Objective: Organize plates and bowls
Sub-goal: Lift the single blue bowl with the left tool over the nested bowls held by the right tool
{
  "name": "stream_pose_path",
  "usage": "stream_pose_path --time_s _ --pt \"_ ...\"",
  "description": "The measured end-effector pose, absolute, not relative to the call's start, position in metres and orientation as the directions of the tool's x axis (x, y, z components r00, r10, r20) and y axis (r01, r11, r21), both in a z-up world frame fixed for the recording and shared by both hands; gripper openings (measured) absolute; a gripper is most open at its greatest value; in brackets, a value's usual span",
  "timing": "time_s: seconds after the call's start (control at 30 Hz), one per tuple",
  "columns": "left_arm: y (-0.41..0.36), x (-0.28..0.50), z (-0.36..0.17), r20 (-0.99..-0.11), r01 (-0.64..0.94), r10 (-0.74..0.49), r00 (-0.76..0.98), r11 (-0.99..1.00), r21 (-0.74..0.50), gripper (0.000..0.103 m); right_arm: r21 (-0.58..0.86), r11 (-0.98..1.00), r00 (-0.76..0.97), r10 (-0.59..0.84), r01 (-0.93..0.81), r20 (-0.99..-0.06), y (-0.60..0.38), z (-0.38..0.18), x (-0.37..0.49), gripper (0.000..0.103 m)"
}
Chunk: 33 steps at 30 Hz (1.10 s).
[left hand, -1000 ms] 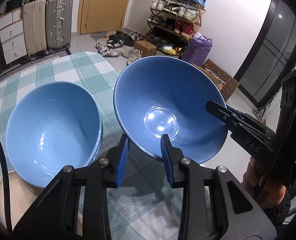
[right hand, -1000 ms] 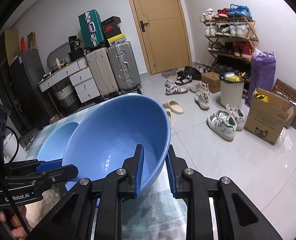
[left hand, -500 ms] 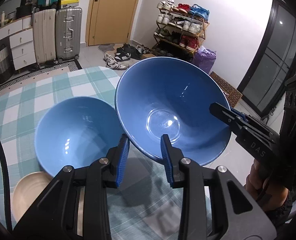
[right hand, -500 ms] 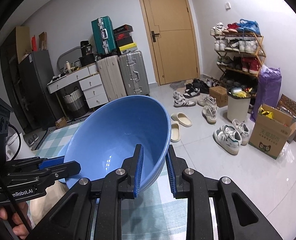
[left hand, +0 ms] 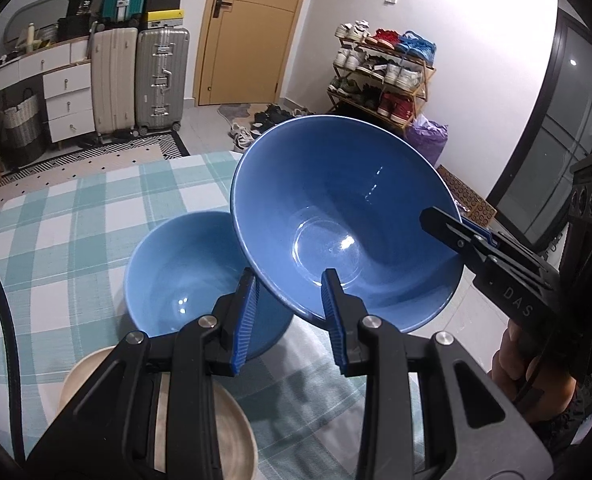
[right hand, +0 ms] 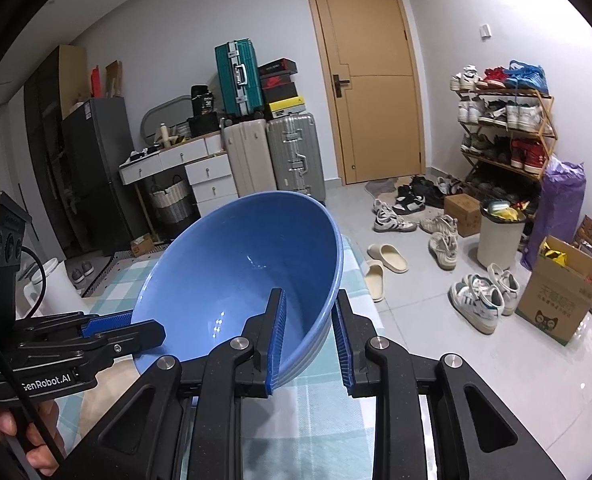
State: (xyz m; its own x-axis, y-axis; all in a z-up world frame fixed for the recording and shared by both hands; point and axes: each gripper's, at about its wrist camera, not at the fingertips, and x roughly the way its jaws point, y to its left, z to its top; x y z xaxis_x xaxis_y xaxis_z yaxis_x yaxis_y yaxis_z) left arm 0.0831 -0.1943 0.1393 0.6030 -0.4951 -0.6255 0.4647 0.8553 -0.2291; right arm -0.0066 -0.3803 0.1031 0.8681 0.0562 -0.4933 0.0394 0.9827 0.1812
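**Carefully now: big bowl up on two rim grips, smaller bowl waiting below**

Left wrist view. Left gripper (left hand: 290, 294) straddles the near rim of the large blue bowl (left hand: 335, 216), one blue pad outside the wall, one inside. Whether the pads truly press the rim cannot be told; a gap seems to show on the outer side. Bowl is tilted, mouth towards the camera, clear of the checked tablecloth (left hand: 56, 216). Below and left of it sits the smaller blue bowl (left hand: 184, 276), upright on the cloth, its near side just beside a beige plate (left hand: 232, 440). Right gripper (left hand: 461, 228) comes in from the right and clamps the far-right rim.

Right wrist view. Right gripper (right hand: 309, 332) is pinched tight on the large blue bowl's (right hand: 240, 272) rim, wall sandwiched between its pads. Left gripper (right hand: 136, 326) reaches to the opposite rim; contact point is hidden by the bowl's edge. The smaller bowl is not visible here, hidden behind the large one.

Judgement on the step: likely nesting or stacking the bowls.
- Level the large bowl before lowering; the tilt invites a slip from the rim grips.
- Keep both hands moving together so the rim is not twisted.
- The big bowl will not nest inside the smaller; better set it down and put the smaller one in.
- Glazed ware is slick; lower slowly, release only once seated.
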Motion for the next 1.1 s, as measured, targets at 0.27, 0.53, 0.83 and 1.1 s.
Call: stream_pose_path --time_s 0.27,0.53,0.83,1.1 --pt "-0.173 0.085 0.146 -0.615 0.424 -0.470 0.633 0.875 -0.233 0.029 0.185 0.983 0.868 0.099 -0.009 -0.487 -0.362 0.106 0.009 0.024" --pt "-0.148 0.088 0.148 -0.616 0.377 -0.434 0.657 0.897 -0.231 0.029 0.185 0.981 0.862 0.141 -0.056 -0.488 -0.342 0.105 0.024 0.025" --pt "-0.125 0.093 0.141 -0.630 0.327 -0.399 0.667 0.916 -0.234 0.029 0.193 0.976 0.840 0.188 -0.102 -0.509 -0.320 0.095 0.046 0.025" --pt "-0.110 0.103 0.126 -0.649 0.284 -0.364 0.668 0.931 -0.230 0.029 0.203 0.971 0.815 0.220 -0.129 -0.536 -0.310 0.079 0.066 0.025"
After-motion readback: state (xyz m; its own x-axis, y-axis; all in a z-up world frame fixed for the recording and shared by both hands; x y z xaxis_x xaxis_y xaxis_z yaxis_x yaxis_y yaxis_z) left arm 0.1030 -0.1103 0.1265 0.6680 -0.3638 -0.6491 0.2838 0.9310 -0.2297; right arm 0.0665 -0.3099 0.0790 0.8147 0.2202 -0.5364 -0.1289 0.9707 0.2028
